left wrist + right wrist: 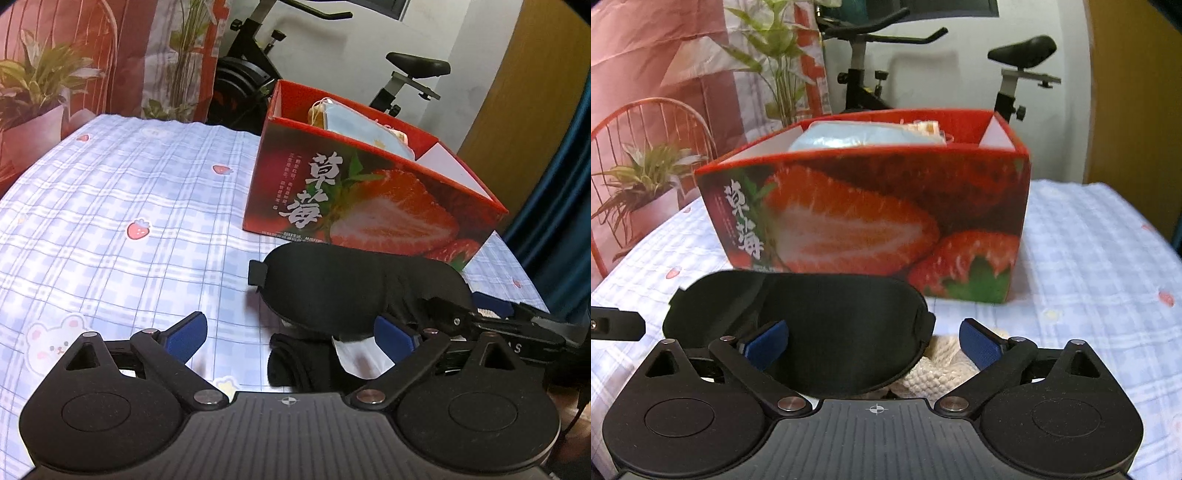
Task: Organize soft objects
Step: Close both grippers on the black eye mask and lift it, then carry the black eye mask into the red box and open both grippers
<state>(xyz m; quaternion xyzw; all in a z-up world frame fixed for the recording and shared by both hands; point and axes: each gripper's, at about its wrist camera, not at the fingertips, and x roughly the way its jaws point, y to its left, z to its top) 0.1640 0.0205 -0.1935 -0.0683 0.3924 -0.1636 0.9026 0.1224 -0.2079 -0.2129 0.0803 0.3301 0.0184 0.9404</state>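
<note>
Ahead of both hand-held grippers stands the red strawberry box (871, 214), holding a pale blue packet (864, 138); the black eye mask (812, 332) lies between the right hand-held gripper's (875, 343) spread, unclenched fingers; the left hand-held gripper (291, 332) is released too.

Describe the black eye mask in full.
The black eye mask is soft, matte, padded fabric with contoured eye cups, a stitched edge and a strap tab at one end. It lies on the checked cloth in front of the strawberry box, partly over a cream knitted item, between the right gripper's open jaws.
</note>
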